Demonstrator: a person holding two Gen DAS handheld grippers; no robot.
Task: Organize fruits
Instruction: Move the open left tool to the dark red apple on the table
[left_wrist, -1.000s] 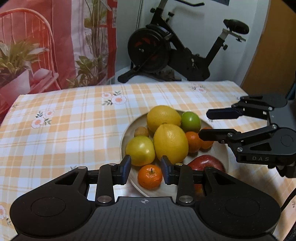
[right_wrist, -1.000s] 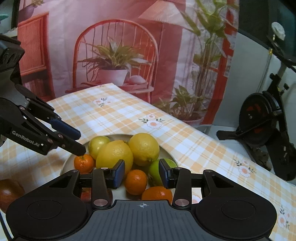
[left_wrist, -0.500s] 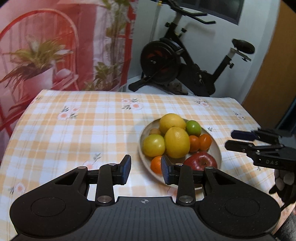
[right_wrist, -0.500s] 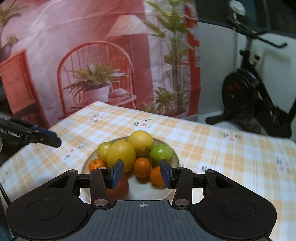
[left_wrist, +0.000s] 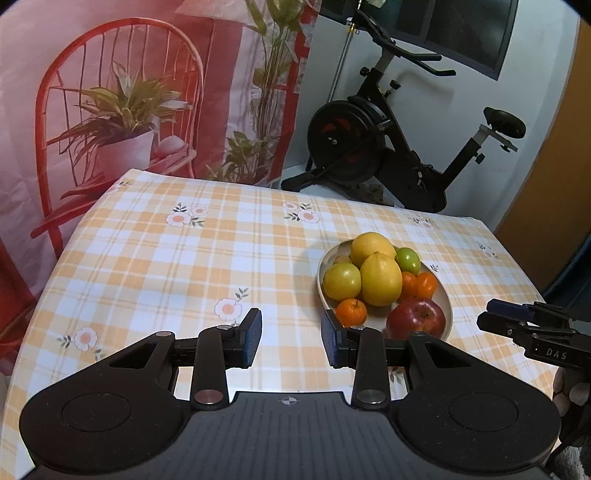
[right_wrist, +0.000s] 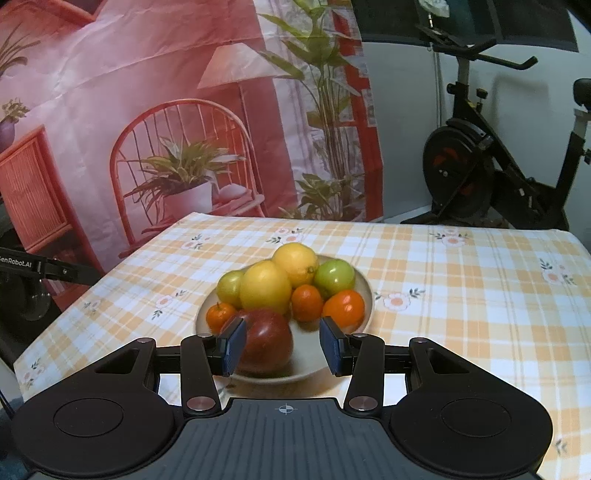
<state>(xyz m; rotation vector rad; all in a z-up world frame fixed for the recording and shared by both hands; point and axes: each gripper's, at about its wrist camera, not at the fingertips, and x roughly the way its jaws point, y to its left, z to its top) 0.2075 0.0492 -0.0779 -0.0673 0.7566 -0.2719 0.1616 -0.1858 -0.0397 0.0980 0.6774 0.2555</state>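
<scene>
Near the worktop's right edge, every fruit (left_wrist: 380, 278) sits piled on the plate (left_wrist: 445, 306); both left tongs (left_wrist: 291, 338) and right tongs (right_wrist: 282, 345) hang spread, pinching nothing (sorting looks finished).

"DAS" stands in pale letters on the right gripper (left_wrist: 517, 325); "enRobot.AI", its start cut off, stands on the left gripper (right_wrist: 79, 273).
</scene>
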